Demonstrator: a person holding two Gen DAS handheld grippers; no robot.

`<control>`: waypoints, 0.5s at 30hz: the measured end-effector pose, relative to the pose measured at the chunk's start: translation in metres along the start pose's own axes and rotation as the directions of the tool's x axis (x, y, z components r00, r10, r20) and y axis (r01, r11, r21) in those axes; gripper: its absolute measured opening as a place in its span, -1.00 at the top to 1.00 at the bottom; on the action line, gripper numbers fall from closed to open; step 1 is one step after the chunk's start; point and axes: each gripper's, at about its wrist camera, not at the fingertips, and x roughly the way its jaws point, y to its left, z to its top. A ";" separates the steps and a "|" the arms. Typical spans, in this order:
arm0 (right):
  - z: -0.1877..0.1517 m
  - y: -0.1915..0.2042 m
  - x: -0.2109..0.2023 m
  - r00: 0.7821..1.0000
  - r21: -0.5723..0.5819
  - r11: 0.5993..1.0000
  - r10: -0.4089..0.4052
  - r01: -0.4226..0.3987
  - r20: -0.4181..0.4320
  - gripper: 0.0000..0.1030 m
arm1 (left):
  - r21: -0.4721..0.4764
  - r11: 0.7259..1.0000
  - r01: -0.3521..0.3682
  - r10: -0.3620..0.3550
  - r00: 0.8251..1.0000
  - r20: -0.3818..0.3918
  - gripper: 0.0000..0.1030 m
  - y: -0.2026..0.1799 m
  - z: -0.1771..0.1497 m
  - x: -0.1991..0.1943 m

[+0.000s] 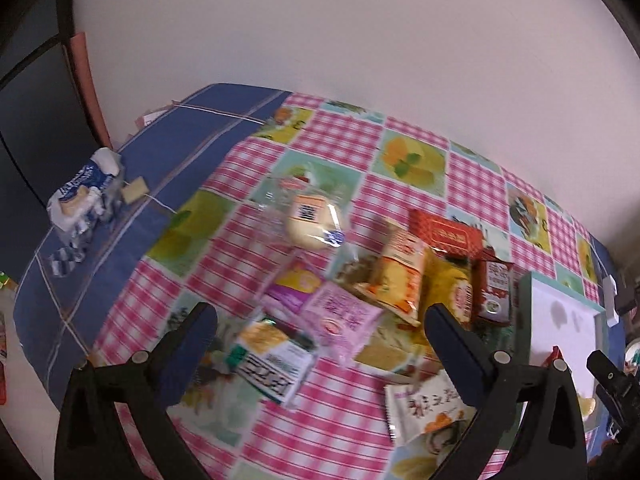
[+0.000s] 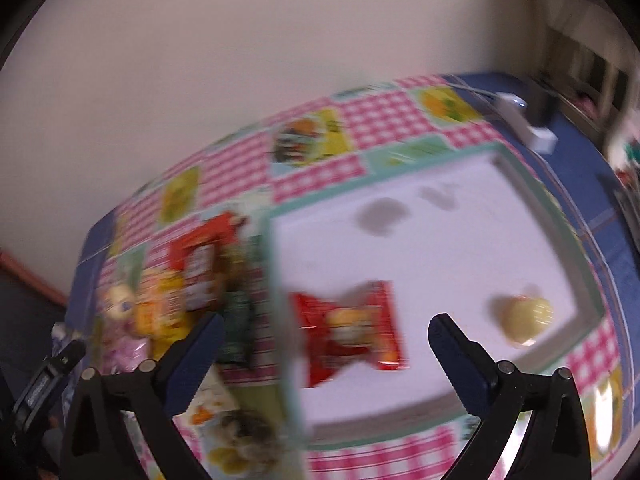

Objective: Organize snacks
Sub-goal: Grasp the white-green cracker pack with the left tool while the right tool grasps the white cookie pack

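Several snack packets lie in a heap on the checked tablecloth: a pink packet (image 1: 340, 320), a green and white packet (image 1: 272, 360), an orange packet (image 1: 400, 276), a red box (image 1: 448, 232) and a round bun in clear wrap (image 1: 316, 220). My left gripper (image 1: 320, 320) is open and empty just above the pink and green packets. A white tray with a teal rim (image 2: 276, 216) holds a red packet (image 2: 348, 332) and a round yellow snack (image 2: 524, 320). My right gripper (image 2: 326, 332) is open above the red packet. The right wrist view is blurred.
A blue and white bag (image 1: 84, 196) lies on the blue cloth at the far left. A white charger block (image 2: 536, 132) sits beyond the tray. A wall stands behind the table. The tray also shows at the right of the left wrist view (image 1: 524, 308).
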 end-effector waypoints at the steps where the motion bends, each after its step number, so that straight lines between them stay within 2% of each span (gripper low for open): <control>1: -0.002 0.010 0.001 1.000 -0.021 1.000 0.017 -0.017 -0.003 -1.00 | -0.007 1.000 -0.006 0.006 1.000 0.001 -1.00 0.006 0.001 0.000; 4: -0.010 0.041 0.004 0.997 -0.079 0.994 0.077 -0.079 -0.027 -1.00 | -0.039 0.999 -0.023 0.022 1.000 -0.016 -1.00 0.020 0.004 0.000; 8: -0.022 0.070 0.012 0.991 -0.135 0.984 0.110 -0.119 -0.075 -1.00 | -0.045 0.998 -0.032 0.030 0.999 -0.045 -1.00 0.031 0.002 0.005; 12: -0.037 0.091 0.030 0.985 -0.184 0.975 0.094 -0.121 -0.148 -1.00 | -0.063 0.997 -0.053 0.047 0.995 -0.093 -1.00 0.042 0.000 0.015; 15: -0.050 0.099 0.051 0.973 -0.205 0.972 0.066 -0.112 -0.219 -1.00 | -0.070 0.994 -0.083 0.070 0.984 -0.165 -1.00 0.051 -0.006 0.035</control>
